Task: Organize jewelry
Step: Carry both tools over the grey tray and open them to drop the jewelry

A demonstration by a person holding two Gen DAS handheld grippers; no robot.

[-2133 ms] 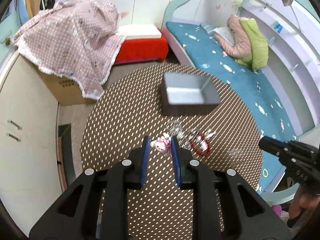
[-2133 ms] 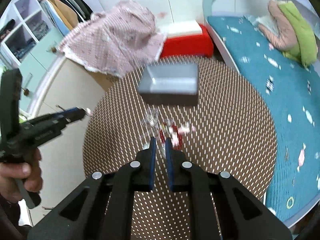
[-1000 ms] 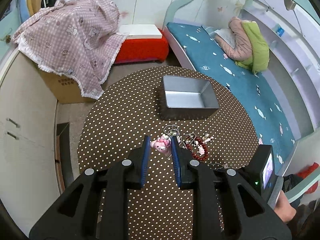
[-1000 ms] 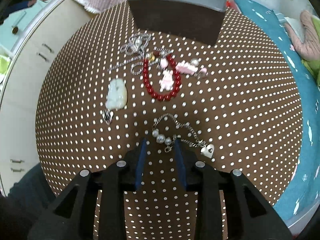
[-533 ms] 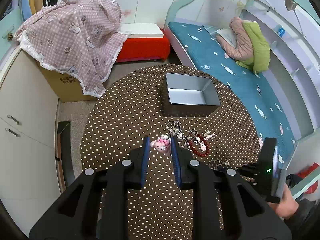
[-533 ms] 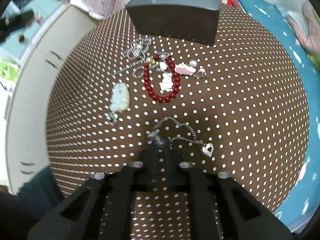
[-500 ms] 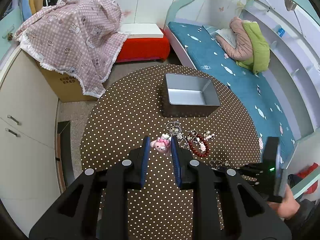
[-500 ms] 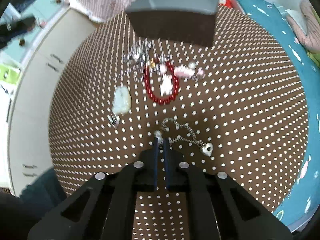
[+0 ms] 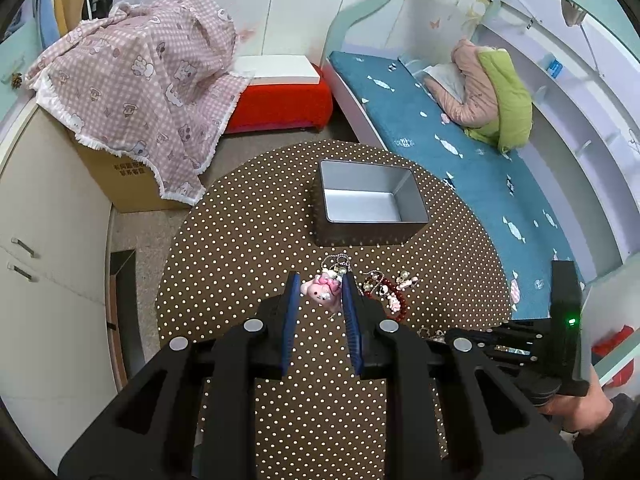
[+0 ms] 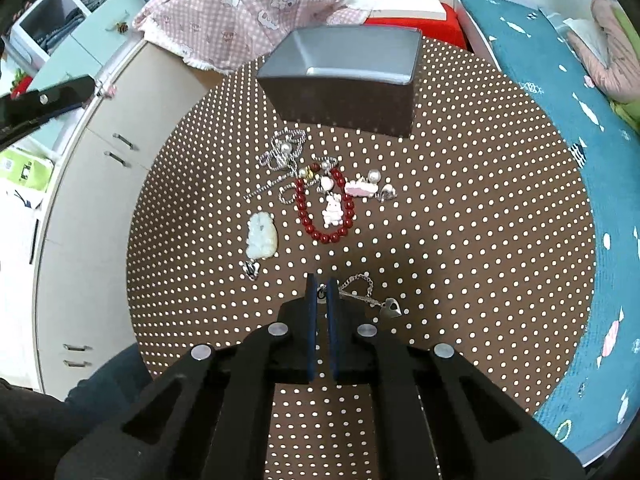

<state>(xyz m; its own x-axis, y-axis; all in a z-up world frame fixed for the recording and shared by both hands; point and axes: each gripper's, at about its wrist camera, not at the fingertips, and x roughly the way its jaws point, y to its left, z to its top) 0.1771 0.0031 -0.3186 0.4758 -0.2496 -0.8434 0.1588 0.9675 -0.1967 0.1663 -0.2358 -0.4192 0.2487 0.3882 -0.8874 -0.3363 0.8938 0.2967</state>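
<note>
left jaws: pink charm [image 9: 322, 290] between | right jaws: chain bracelet [image 10: 362, 291] pinched

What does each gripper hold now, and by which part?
The left gripper holds the pink bunny charm by its sides. The right gripper pinches the silver chain bracelet at its bead end.

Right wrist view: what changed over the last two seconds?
The right hand-held gripper dropped to the table and shut on the silver chain bracelet. The left hand-held gripper still clamps the pink charm; the tin box hasn't moved.
</note>
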